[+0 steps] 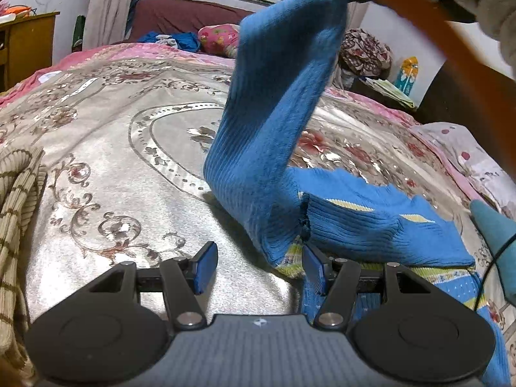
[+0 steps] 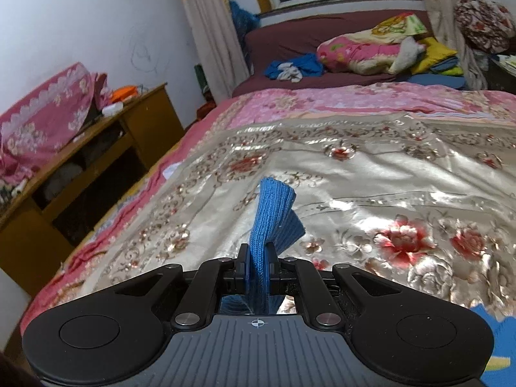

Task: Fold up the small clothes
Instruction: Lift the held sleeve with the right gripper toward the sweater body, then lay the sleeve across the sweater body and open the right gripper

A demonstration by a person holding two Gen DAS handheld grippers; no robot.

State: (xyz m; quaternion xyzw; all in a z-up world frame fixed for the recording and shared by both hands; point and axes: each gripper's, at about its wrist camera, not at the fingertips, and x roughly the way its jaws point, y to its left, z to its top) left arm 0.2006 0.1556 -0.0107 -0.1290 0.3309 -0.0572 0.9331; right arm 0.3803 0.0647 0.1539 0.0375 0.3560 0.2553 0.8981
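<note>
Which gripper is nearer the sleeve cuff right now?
Right. The right gripper is shut on the blue sweater's cuff, lifted above the bed; the left gripper sits open by the sweater body.

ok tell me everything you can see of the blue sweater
The sweater is a ribbed blue knit with yellow-and-white patterned bands. Its body lies crumpled on the bedspread, while one sleeve is lifted, its cuff pinched in the right gripper, jaws shut. The left gripper, jaws open, sits at the garment's near edge, one finger touching it.
</note>
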